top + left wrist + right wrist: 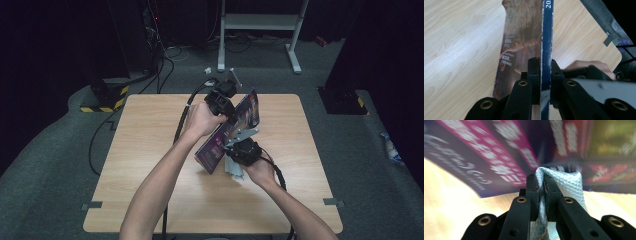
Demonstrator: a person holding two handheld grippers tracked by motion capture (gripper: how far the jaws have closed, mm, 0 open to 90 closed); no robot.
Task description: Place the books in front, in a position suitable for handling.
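Two grippers share the work here, and we start with the near one: our right gripper (239, 156), held low over the middle of the wooden table (150, 200), has its jaws pressed together on a fold of pale quilted cloth (559, 185), which bunches up between them in the right gripper view. Just beyond and above it, the magazine (235, 127) stands tilted on its edge, its near corner low toward the table and its far end raised to the right of centre, the magenta-and-dark cover facing the cloth. Farther still, our left gripper (545, 72) pinches the magazine's thin edge, one jaw on each side of the blue spine. We judge the step to be wiping the cover while the magazine is held up. To do it well, we would keep the left pinch firm and steady so the pages neither sag nor swing, bring the cloth flat against the cover rather than jabbing with the jaw tips, and stroke along its length with light pressure, so the glossy sheet does not crease or tear from the far grip.
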